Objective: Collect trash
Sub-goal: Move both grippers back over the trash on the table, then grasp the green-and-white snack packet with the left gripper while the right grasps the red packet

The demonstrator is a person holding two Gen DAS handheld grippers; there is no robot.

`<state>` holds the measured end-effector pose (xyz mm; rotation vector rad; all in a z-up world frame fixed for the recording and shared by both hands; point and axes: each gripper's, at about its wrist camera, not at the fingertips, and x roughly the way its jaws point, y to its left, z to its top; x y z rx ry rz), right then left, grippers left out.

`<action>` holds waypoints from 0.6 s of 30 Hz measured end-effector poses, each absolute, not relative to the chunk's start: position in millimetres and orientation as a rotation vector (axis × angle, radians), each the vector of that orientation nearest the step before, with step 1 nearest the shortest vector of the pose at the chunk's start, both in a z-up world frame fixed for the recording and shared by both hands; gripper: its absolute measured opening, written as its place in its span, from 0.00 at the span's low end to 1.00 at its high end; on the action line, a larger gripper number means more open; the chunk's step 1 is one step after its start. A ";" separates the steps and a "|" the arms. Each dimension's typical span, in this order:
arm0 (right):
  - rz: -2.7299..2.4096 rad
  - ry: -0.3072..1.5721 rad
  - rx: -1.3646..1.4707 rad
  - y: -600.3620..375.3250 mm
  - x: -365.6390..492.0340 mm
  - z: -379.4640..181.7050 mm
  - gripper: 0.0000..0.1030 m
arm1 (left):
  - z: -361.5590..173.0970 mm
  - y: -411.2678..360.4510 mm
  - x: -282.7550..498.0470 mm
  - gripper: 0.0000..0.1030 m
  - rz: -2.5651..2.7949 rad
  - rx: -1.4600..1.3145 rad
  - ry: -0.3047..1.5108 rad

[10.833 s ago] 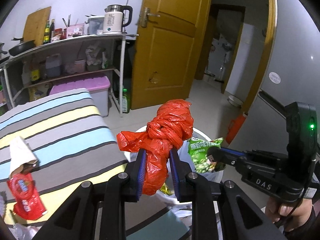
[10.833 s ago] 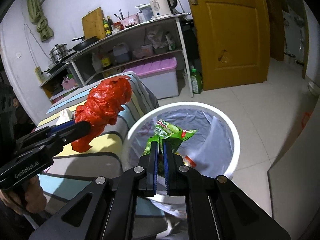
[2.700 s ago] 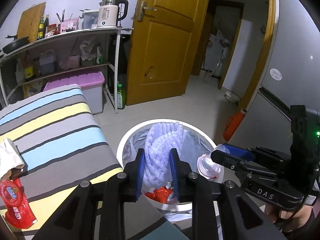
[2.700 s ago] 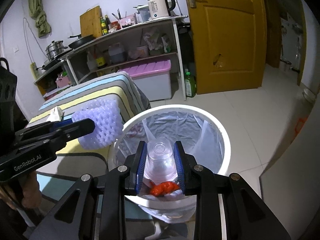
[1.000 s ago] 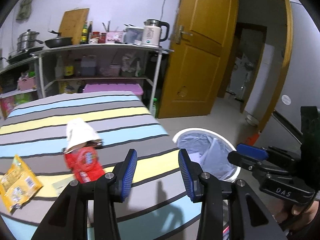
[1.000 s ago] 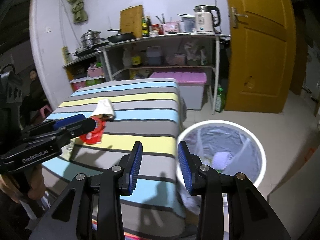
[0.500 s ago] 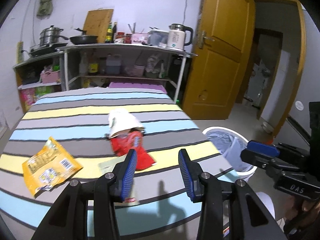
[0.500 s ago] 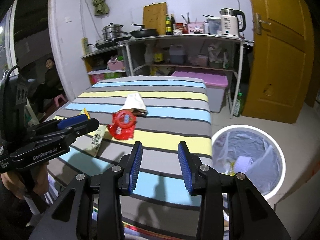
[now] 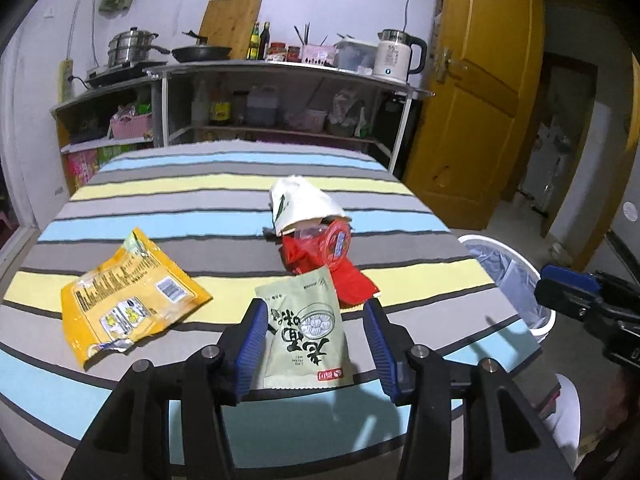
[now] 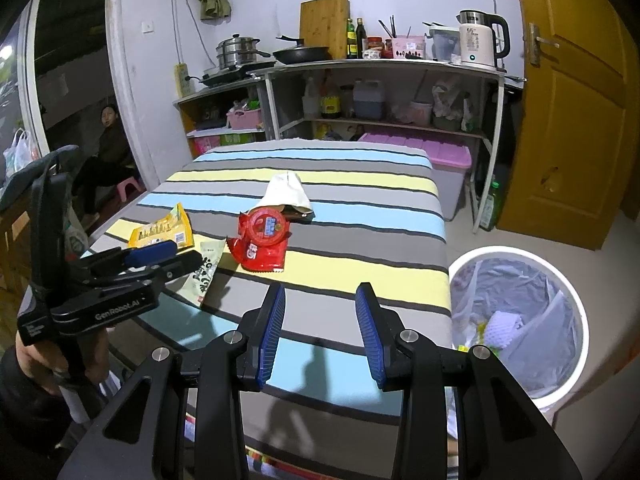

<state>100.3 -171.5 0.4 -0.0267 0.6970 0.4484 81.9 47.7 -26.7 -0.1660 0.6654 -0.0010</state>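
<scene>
Trash lies on a striped table (image 9: 200, 200): a pale green packet (image 9: 306, 332), a red wrapper (image 9: 320, 256), a white paper bag (image 9: 300, 204) and a yellow packet (image 9: 124, 300). My left gripper (image 9: 314, 340) is open, its blue pads on either side of the green packet, just above it. My right gripper (image 10: 320, 326) is open and empty above the table's near edge. From the right wrist view I see the left gripper (image 10: 160, 260) over the green packet (image 10: 206, 270), with the red wrapper (image 10: 262, 242), white bag (image 10: 286, 192) and yellow packet (image 10: 164, 230) beyond. The white bin (image 10: 520, 256) stands right of the table.
The bin (image 9: 504, 252) holds a liner and earlier trash. Kitchen shelves (image 10: 380, 64) with pots and a kettle stand behind the table. A yellow door (image 10: 572, 100) is at the right. A person (image 10: 106, 136) sits at the far left.
Both grippers have swung from the bin to the table. My left gripper has come closer and lower, so the green packet now lies between its open fingers.
</scene>
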 end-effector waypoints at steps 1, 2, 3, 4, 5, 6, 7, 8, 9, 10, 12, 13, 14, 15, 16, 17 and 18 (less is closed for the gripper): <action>0.449 0.701 -0.027 -171.5 101.6 -0.9 0.37 | -29.2 48.3 84.3 0.48 0.000 -0.167 0.673; 0.451 0.704 -0.027 -171.7 103.0 -2.1 0.37 | -32.4 47.7 87.1 0.48 -0.002 -0.166 0.684; 0.451 0.707 -0.027 -171.4 103.6 -3.2 0.37 | -35.0 47.5 88.2 0.49 -0.003 -0.164 0.692; 0.451 0.711 -0.026 -171.2 105.0 -4.6 0.37 | -38.0 46.7 90.2 0.49 -0.004 -0.161 0.701; 0.452 0.714 -0.025 -171.2 106.2 -5.8 0.37 | -40.5 46.3 92.3 0.50 -0.002 -0.162 0.709; 0.452 0.717 -0.025 -170.9 107.7 -6.1 0.37 | -42.4 46.1 93.3 0.50 -0.001 -0.164 0.716; 0.453 0.719 -0.025 -170.6 108.9 -7.0 0.37 | -45.0 46.1 95.5 0.50 0.005 -0.164 0.727; 0.454 0.722 -0.026 -170.0 110.0 -7.9 0.37 | -47.3 46.1 97.9 0.50 0.012 -0.165 0.738; 0.455 0.724 -0.026 -169.2 110.6 -8.8 0.37 | -49.0 47.1 99.1 0.50 0.014 -0.168 0.745; 0.456 0.727 -0.026 -168.5 111.8 -9.9 0.37 | -51.0 47.3 100.7 0.50 0.016 -0.171 0.755; 0.458 0.732 -0.025 -167.4 113.9 -12.3 0.37 | -56.2 46.1 104.7 0.50 0.028 -0.163 0.787; 0.460 0.735 -0.025 -166.8 115.0 -13.1 0.37 | -59.3 45.5 106.6 0.50 0.033 -0.161 0.802; 0.461 0.737 -0.025 -166.0 116.4 -13.8 0.37 | -60.0 44.7 106.5 0.50 0.037 -0.155 0.800; 0.463 0.740 -0.026 -165.1 117.4 -14.7 0.37 | -59.9 43.0 106.8 0.50 0.041 -0.143 0.802; 0.464 0.742 -0.027 -164.4 117.6 -15.6 0.37 | -59.9 41.5 107.2 0.50 0.045 -0.131 0.804; 0.465 0.744 -0.028 -163.6 118.2 -16.4 0.37 | -60.0 40.0 107.3 0.49 0.051 -0.121 0.805; 0.466 0.746 -0.029 -163.1 118.8 -16.7 0.37 | -59.8 39.3 107.1 0.48 0.051 -0.117 0.803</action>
